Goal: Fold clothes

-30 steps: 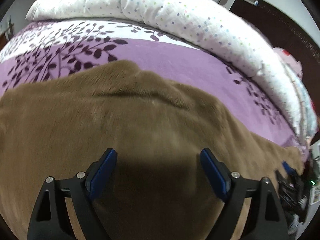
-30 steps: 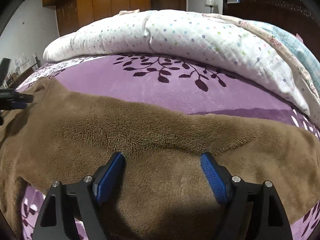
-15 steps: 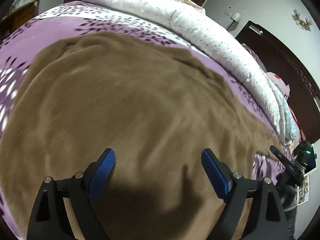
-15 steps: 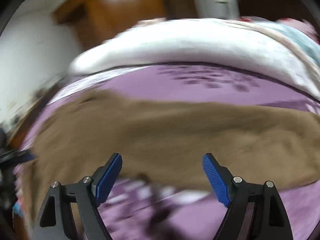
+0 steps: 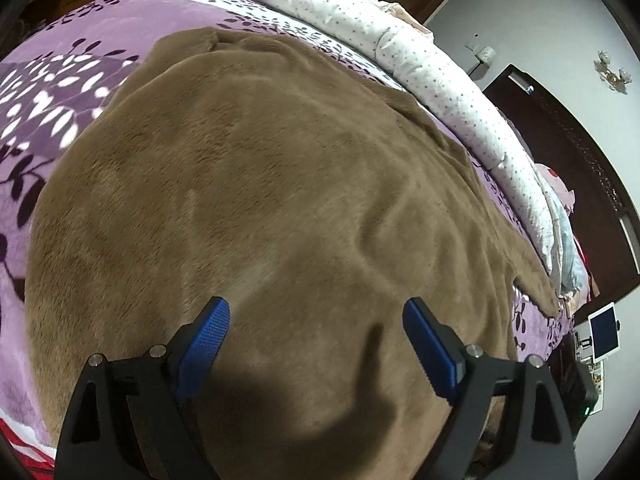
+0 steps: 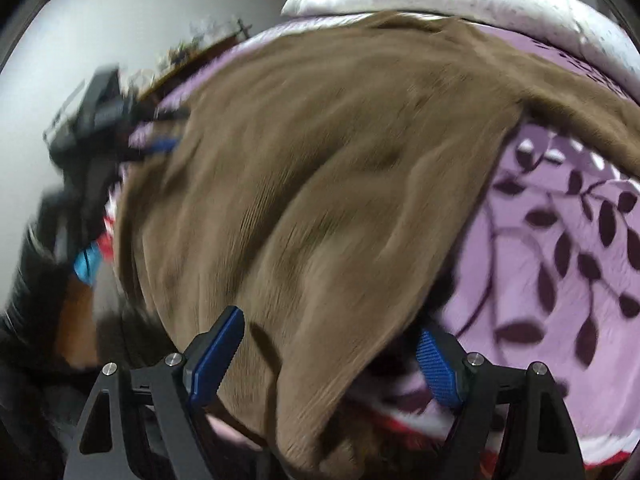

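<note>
The left gripper (image 5: 316, 334) hovers with its blue pads spread wide, gripping nothing, over the brown fleece garment (image 5: 256, 184) that lies spread across the purple leaf-print bedspread (image 5: 60, 92). Further right, the right gripper (image 6: 330, 346) is closing over the garment's near edge, pads not yet pinching. I'd worry the thick, slippery pile bunches or slides out of a shallow bite, dragging the fold crooked
</note>
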{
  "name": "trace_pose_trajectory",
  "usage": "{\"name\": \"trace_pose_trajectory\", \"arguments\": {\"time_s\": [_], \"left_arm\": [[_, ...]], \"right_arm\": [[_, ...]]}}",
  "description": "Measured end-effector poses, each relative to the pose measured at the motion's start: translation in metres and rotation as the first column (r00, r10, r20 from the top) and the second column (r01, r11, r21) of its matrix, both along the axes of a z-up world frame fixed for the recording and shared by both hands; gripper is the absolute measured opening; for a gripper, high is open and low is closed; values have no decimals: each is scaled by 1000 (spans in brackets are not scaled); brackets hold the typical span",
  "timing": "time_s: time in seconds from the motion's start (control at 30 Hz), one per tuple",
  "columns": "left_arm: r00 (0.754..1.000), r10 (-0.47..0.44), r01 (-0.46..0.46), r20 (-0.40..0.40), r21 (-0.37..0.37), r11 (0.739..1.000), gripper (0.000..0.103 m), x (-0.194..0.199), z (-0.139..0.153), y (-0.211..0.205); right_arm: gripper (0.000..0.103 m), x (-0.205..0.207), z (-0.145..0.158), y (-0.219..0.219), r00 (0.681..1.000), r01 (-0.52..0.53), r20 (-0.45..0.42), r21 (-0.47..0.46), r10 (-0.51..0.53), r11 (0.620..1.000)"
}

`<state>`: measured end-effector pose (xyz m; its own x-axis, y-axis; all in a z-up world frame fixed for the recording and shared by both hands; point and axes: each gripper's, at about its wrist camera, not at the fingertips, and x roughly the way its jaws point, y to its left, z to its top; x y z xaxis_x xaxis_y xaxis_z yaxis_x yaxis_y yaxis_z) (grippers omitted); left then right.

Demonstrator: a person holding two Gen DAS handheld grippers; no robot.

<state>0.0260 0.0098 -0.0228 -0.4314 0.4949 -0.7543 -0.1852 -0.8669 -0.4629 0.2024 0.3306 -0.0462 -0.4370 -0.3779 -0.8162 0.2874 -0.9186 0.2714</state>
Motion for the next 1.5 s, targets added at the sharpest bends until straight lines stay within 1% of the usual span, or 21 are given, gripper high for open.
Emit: {"name": "trace_pose_trajectory", "arguments": {"time_s": [0.03, 0.07, 0.1, 0.13, 0.17, 0.2, 0.27, 0.37, 0.5, 0.57, 0.67, 0.73, 0.77, 0.83, 0.87, 0.9, 1.0, 1.13, 1.27, 1.4, 1.5], "left_arm": [[1000, 2, -2, 4, 3, 1000, 92, 0, -2, -1], [1000, 3, -3, 8, 6, 1000, 92, 0, -3, -2], [1000, 5, -5, 10, 9, 1000, 92, 0, -4, -2], [1000, 6, -6, 10, 12, 1000, 92, 0, -5, -2], [1000, 6, -6, 9, 15, 1000, 92, 0, -4, -3], [1000, 5, -5, 8, 17, 1000, 92, 1, -4, -3], [1000, 3, -3, 4, 19, 1000, 93, 3, -3, -6], [1000, 12, -12, 4, 27, 1000, 93, 6, -4, -16], [999, 32, -32, 15, 57, 998, 93, 5, -9, -25], [1000, 28, -29, 13, 58, 998, 93, 8, -8, -27], [1000, 29, -30, 9, 60, 998, 93, 11, -7, -33], [999, 48, -48, 3, 80, 996, 93, 14, -4, -46], [998, 59, -59, 0, 94, 994, 93, 15, -2, -53], [996, 92, -90, -11, 116, 989, 93, 20, 3, -71], [993, 114, -111, -18, 125, 986, 93, 22, 6, -81], [990, 138, -133, -28, 133, 982, 93, 25, 9, -92], [975, 213, -203, -61, 144, 969, 94, 31, 19, -127], [954, 291, -278, -71, 152, 949, 95, 40, 20, -167], [949, 315, -307, -18, 179, 935, 95, 48, 1, -189], [960, 281, -275, 11, 241, 931, 95, 63, -13, -194], [959, 284, -272, -9, 255, 928, 95, 77, -13, -201]], "right_arm": [[69, 5, -2, -5, 1000, -15, 4, 17, 15, 1000], [37, 9, -2, -8, 1000, -28, 9, 31, 28, 999], [20, 13, -2, -11, 999, -42, 14, 45, 41, 998], [20, 17, -2, -15, 998, -55, 19, 58, 54, 997], [14, 20, -2, -18, 998, -68, 24, 72, 66, 995], [12, 23, 4, -15, 997, -71, 20, 56, 70, 996], [12, 30, 15, -10, 997, -76, 10, 23, 76, 997], [12, 42, 27, 5, 999, -53, 17, 75, 52, 996], [12, 38, -10, 37, 991, 61, 102, 249, -89, 967], [12, 35, -20, 44, 986, 98, 110, 245, -128, 965], [13, 35, -17, 35, 993, 65, 79, 294, -92, 954], [19, 35, -14, 36, 993, 54, 86, 313, -85, 948], [27, 35, -11, 40, 991, 62, 93, 308, -95, 949], [48, 35, 4, 50, 990, 106, 63, 291, -129, 951], [63, 35, 12, 55, 988, 127, 48, 282, -147, 951], [66, 34, 23, 59, 987, 149, 22, 264, -160, 953], [66, 29, 58, 65, 981, 193, -68, 203, -182, 960], [66, 7, 94, 36, 977, 147, -171, 107, -127, 983], [66, -22, 98, -31, 981, 14, -193, 0, -14, 1000], [66, -52, 103, -102, 970, -126, -213, -36, 116, 991], [66, -68, 102, -165, 951, -226, -225, -46, 210, 973]]}}
